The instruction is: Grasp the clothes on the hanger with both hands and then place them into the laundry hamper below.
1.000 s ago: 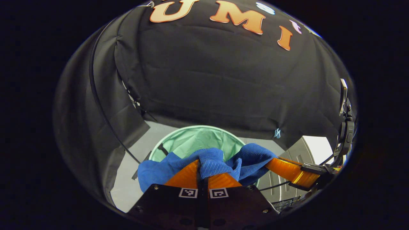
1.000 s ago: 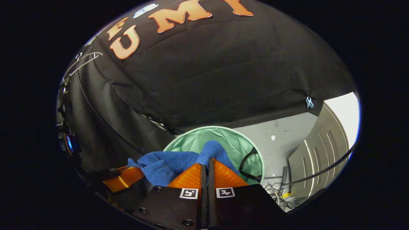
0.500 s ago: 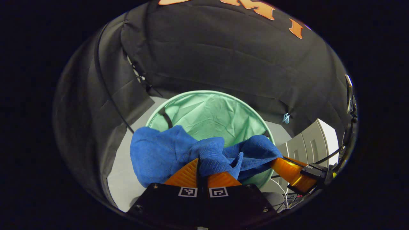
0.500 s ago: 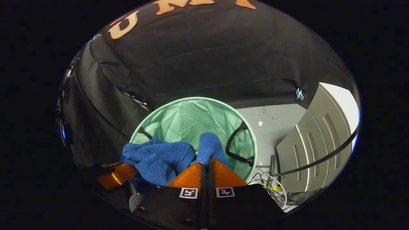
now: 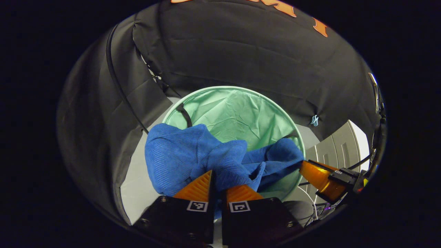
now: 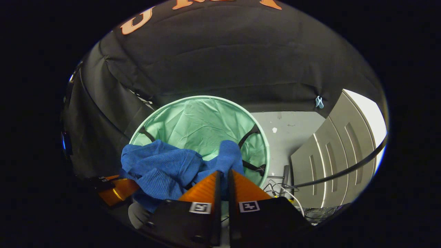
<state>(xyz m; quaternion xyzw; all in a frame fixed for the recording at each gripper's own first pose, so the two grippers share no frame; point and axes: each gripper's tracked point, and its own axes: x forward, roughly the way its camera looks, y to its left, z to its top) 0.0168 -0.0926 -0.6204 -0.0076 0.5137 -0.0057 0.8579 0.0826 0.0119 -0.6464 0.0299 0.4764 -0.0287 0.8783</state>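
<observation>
The blue garment (image 5: 179, 158) is held bunched over the open green hamper (image 5: 241, 110), pinched by the left gripper (image 5: 217, 179) and the right gripper (image 6: 223, 177), each narrowed on a fold. It is judged soft, light and limp, best gripped at gathered folds

The blue garment (image 5: 193, 155) hides the hamper's (image 5: 241, 113) near rim and bottom.
</observation>
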